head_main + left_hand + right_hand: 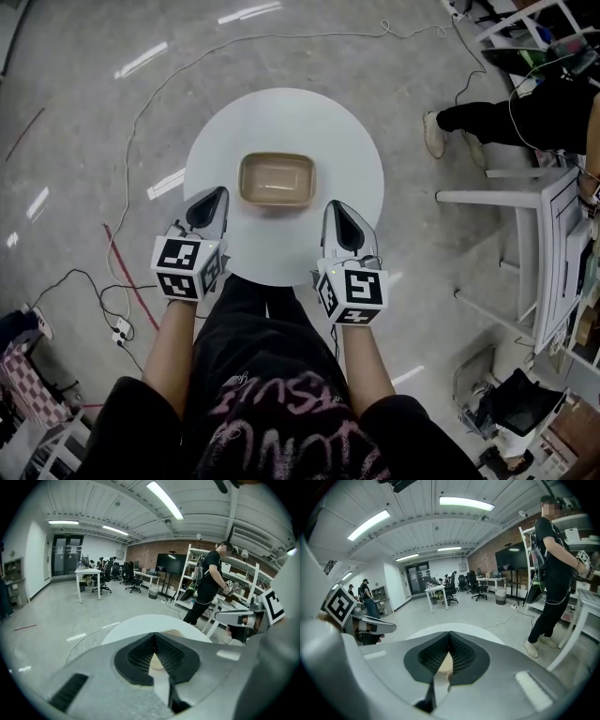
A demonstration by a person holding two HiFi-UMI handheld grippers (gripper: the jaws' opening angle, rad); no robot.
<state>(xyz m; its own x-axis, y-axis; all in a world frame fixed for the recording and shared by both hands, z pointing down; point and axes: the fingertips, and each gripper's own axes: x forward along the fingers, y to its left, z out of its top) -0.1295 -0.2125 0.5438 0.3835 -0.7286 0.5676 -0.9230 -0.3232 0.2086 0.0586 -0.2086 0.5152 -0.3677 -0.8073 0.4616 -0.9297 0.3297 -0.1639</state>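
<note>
Begin at the left claw: jaws pressed together at the tips, gripping nothing, hovering low over the near-left edge of the round white desk. Check the left gripper view along that left claw for the same reading: ribbed pads meeting in a closed V, with only a sliver of tan beyond.

Look just ahead and to the right of that claw for the tan tray. Shallow, rectangular with rounded corners, sitting flat and apparently empty, near both claws but touching neither. Probably light and fairly stiff, likely moulded fibre or thin plastic. Matte rather than slippery, not brittle, yet prone to flexing, or to skidding across the smooth desk under a push from one side. Best taken by the rim on a short side facing a claw, one jaw inside the wall and one outside, or pinched at both short sides at once to keep it level. Better gripped gently, for fear of buckling a thin wall.

Move on to the right claw, right of the tray and slightly nearer the body. Likewise closed on nothing, tips together in the right gripper view, with the tray glimpsed past the pads. Farther right of that claw, note a standing person, well apart from the desk.
</note>
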